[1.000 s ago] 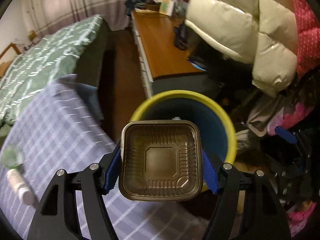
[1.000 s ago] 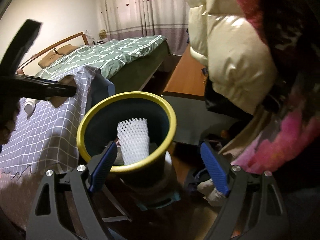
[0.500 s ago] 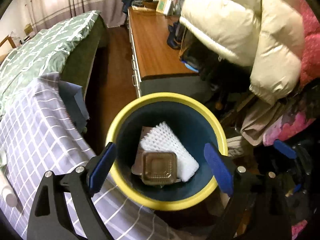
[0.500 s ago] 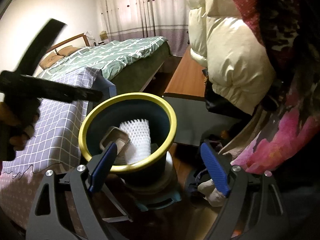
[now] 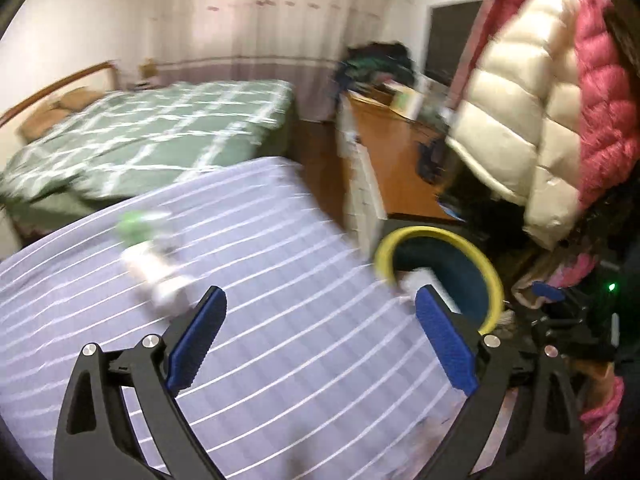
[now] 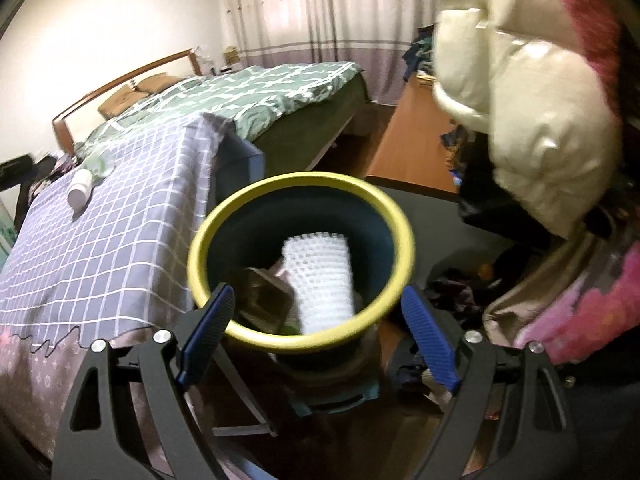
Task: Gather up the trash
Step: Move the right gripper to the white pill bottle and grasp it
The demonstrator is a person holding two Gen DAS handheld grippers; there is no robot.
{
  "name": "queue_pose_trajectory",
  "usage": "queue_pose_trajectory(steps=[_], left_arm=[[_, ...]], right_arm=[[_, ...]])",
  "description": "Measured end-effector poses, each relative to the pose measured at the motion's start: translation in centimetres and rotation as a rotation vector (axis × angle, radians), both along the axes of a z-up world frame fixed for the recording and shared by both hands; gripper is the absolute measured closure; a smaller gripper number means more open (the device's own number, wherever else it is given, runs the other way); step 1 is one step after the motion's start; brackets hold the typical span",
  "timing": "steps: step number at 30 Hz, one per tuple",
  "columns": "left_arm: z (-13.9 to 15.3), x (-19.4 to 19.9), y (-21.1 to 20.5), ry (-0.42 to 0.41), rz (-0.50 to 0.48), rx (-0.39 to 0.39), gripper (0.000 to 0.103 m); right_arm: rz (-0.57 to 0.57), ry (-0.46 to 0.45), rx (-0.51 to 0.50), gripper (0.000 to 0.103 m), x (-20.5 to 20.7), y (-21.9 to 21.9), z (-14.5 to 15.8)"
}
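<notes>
The yellow-rimmed dark blue bin (image 6: 396, 248) stands beside the table; it also shows in the left wrist view (image 5: 490, 276). Inside lie a white foam net sleeve (image 6: 320, 276) and a brown plastic tray (image 6: 264, 300). My right gripper (image 6: 316, 336) is open and empty, just in front of the bin's rim. My left gripper (image 5: 320, 340) is open and empty above the grey checked tablecloth (image 5: 280, 320). A white bottle (image 5: 160, 276) and a green wrapper (image 5: 138, 228) lie blurred on the cloth ahead of it; the bottle also shows in the right wrist view (image 6: 79, 193).
A bed with a green quilt (image 5: 152, 132) lies behind the table. A wooden desk (image 5: 400, 160) runs along the right. Cream (image 5: 516, 120) and pink (image 5: 604, 92) puffer jackets hang at the right above piled clothes.
My left gripper opened and dropped the brown tray into the bin, then swung left over the tablecloth. My right gripper moved slightly closer to the bin.
</notes>
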State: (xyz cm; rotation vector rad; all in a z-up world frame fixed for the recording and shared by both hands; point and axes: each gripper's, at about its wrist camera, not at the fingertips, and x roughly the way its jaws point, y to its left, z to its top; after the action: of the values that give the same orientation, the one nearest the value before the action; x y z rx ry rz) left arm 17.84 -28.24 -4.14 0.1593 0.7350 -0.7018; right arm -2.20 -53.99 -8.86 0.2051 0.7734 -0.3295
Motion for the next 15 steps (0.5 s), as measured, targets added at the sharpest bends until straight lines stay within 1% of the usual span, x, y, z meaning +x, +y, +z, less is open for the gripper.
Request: queue_pose_trajectory(steps=[2,5,10,11,13,15], left_arm=[[-0.4,0.5,4.0,0.000,0.073,-0.008,0.009],[-1.6,1.5,10.2,0.026,0.183,-0.017,0.009],[-3.9,3.4,18.7,0.012,0.363,0.031,0.009],[-4.3,3.6,19.7,0.007,0.381,0.036,0.009],[-5.2,4.1,22.0,-0.030,0.413,0.049,0.009],[-6.0,4.5,23.0,-0.036,0.429,0.049,0.009]], right_arm=[[0.030,0.009,-0.003,0.022,1.3,1.2,0.0],[0.079,0.006,-0.003,0.022,3.0,3.0,0.4],[0.191,-0.018,-0.008,0.022,6.9,7.1,2.1],[0.218,-0.021,-0.015,0.022,7.9,8.2,2.5],[0.272,-0.028,-0.032,0.022,9.9,10.5,3.1],[0.338,-0.039,-0.030,0.022,12.0,13.0,3.7]])
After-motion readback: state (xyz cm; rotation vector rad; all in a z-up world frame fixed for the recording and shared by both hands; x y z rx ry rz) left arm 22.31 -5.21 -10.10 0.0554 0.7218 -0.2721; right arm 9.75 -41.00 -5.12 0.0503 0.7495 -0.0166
